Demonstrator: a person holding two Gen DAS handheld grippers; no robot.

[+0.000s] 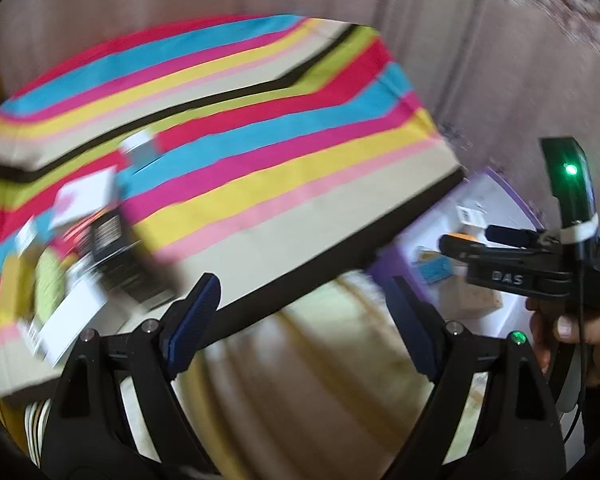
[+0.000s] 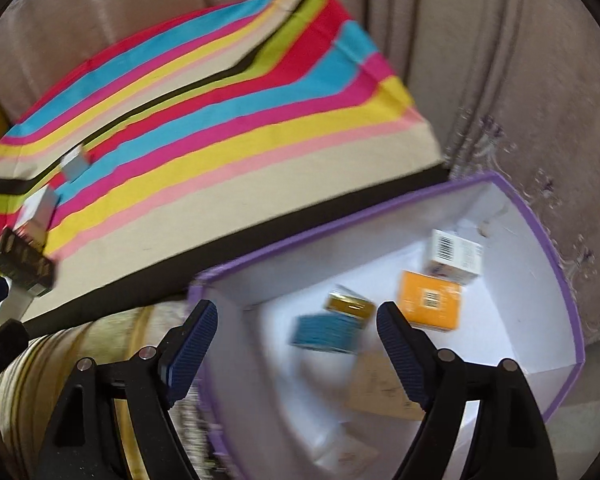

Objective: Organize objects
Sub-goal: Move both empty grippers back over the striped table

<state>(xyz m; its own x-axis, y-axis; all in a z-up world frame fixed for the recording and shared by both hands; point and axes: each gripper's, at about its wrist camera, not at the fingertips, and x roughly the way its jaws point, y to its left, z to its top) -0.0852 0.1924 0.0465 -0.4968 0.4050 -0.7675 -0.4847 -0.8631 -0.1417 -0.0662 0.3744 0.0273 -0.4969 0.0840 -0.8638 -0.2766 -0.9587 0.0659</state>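
My left gripper (image 1: pixel 304 324) wide open, empty, over the striped cloth's (image 1: pixel 284 184) edge, my right gripper (image 2: pixel 296 348) agape, empty, above the purple bin (image 2: pixel 540 216), boxes (image 2: pixel 428 304) inside, more boxes (image 1: pixel 100 248) on the cloth.

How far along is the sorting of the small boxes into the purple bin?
Partly done. The purple-rimmed bin already holds an orange box, a blue box, a white barcoded box and others. Nothing is in hand: left gripper and right gripper are open. Several boxes remain on the striped cloth.
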